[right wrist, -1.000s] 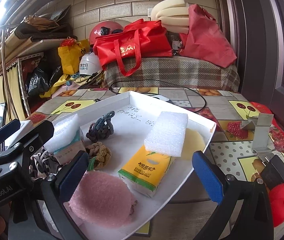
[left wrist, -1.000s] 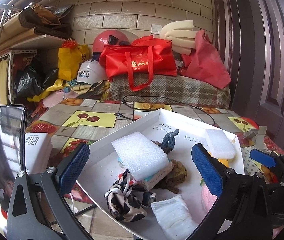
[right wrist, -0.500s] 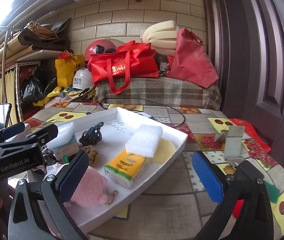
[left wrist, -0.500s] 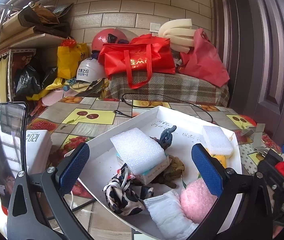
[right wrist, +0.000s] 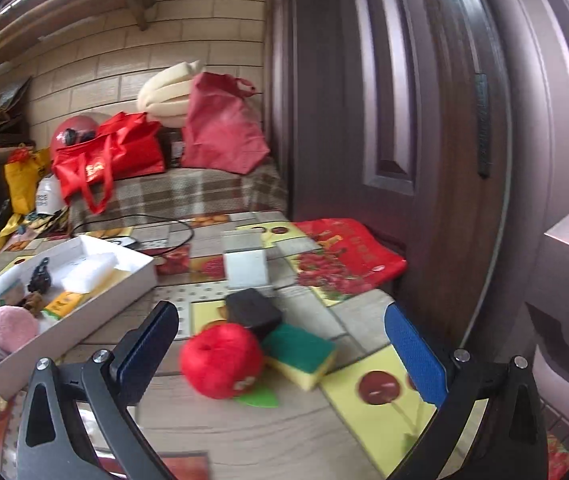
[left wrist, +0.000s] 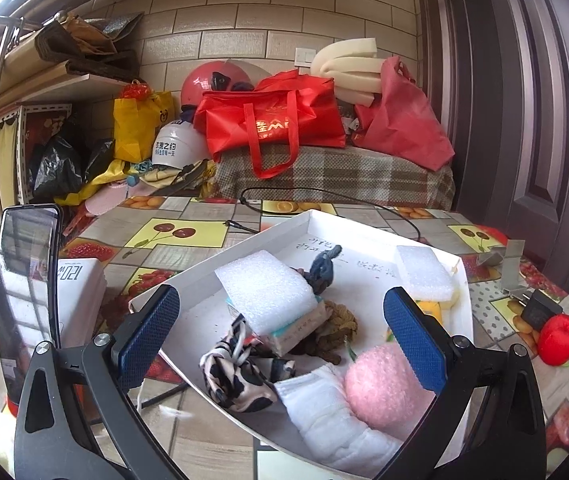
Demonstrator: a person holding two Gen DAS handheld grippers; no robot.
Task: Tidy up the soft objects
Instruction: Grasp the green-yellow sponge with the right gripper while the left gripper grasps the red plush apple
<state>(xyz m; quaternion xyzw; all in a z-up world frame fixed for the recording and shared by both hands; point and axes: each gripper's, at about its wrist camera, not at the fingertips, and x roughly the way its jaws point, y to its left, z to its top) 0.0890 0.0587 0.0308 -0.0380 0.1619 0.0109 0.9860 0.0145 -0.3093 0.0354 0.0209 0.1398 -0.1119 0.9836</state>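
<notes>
Both tongs spread wide, empty: left gripper [left wrist: 280, 338] over shallow white cardboard tray [left wrist: 364, 228]; right gripper [right wrist: 280, 350] framing fuzzy red plush apple [right wrist: 222, 362].

daylight is pouring in from the upper left in both views, blowing out the top corner to white glare; the white tray [left wrist: 368, 236] is reflecting brightly; shadows are lying soft; fisheye distortion is bending the brick wall [left wrist: 220, 40] and door [right wrist: 424, 120]; the right wrist view is smearing with motion blur, softening the red plush apple [right wrist: 222, 362]; corners are darkening to black
</notes>
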